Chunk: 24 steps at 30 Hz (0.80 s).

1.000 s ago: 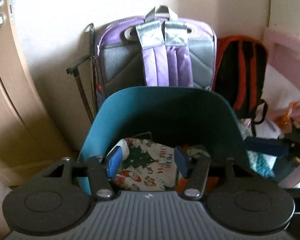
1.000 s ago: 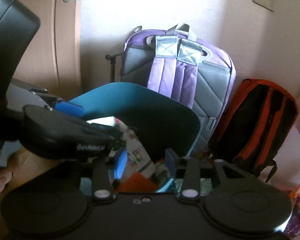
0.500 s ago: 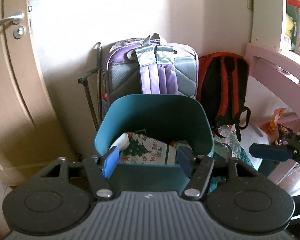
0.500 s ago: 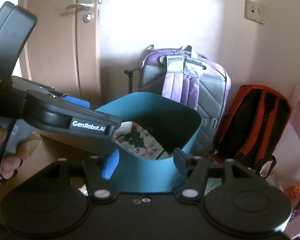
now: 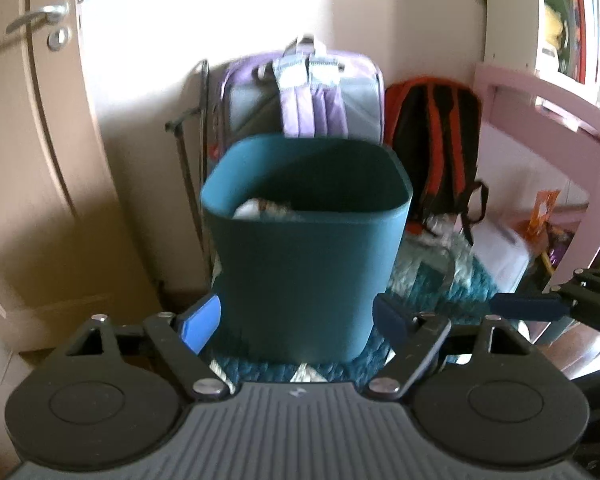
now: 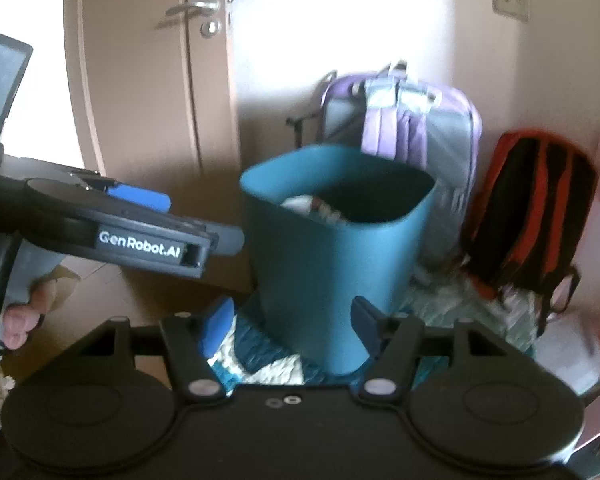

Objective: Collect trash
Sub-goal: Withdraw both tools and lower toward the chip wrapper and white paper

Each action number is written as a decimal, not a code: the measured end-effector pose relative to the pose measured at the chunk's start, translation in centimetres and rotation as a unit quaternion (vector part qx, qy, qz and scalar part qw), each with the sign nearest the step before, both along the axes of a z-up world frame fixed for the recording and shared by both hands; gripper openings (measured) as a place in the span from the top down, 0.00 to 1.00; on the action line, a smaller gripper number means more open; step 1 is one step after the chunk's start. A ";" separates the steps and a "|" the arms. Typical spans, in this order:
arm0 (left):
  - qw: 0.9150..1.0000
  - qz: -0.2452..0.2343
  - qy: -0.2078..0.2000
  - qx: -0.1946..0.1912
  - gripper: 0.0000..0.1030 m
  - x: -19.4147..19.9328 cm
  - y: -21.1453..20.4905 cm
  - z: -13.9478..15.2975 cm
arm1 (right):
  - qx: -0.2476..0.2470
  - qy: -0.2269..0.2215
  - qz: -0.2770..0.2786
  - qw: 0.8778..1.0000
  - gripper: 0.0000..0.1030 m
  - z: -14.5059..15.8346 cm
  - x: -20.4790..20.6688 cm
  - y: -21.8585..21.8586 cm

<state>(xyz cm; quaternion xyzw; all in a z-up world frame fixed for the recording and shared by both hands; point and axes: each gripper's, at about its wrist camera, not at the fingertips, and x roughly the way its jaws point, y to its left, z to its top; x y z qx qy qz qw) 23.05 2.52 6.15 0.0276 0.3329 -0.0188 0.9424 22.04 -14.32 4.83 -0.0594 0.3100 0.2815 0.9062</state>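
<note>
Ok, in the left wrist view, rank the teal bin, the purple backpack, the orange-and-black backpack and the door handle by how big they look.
1. teal bin, though it stands nearest the camera
2. purple backpack and orange-and-black backpack: too alike to rank, the purple one partly hidden behind the bin
3. door handle

Smooth matt plastic bin [image 5: 306, 264], fabric backpacks [image 5: 320, 96], knitted rug [image 5: 452, 280].

Daylight blows out the wall [image 5: 236, 40] above the bin [image 5: 306, 264], motion blur smears both views, the backpacks [image 6: 400, 120] go soft, the fisheye bends the door [image 6: 140, 80], and corners fall dark
</note>
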 end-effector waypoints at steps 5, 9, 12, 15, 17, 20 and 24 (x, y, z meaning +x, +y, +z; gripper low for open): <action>1.000 0.010 0.026 -0.010 0.18 -0.3 1.3 -5.4 | 0.003 0.033 0.009 0.999 0.34 -5.0 -0.3 0.3; 0.997 0.021 0.072 -0.028 0.15 0.6 2.6 -11.3 | 0.014 0.058 0.007 0.998 0.33 -10.0 0.0 0.2; 0.992 0.042 0.113 -0.042 0.15 1.5 3.5 -16.2 | 0.003 0.083 -0.004 0.997 0.33 -14.8 0.8 0.1; 0.984 0.055 0.160 -0.056 0.15 2.4 4.1 -21.5 | -0.017 0.129 -0.020 0.991 0.33 -20.6 1.9 -0.1; 0.981 0.056 0.179 -0.044 0.15 2.6 3.8 -24.9 | -0.037 0.154 -0.028 0.987 0.33 -24.0 2.6 0.0; 0.977 0.054 0.203 -0.027 0.15 3.0 3.5 -29.3 | -0.064 0.186 -0.032 0.980 0.33 -29.0 3.4 0.3; 0.974 0.041 0.224 -0.010 0.15 3.2 2.5 -34.9 | -0.080 0.233 -0.034 0.969 0.33 -34.7 4.9 0.2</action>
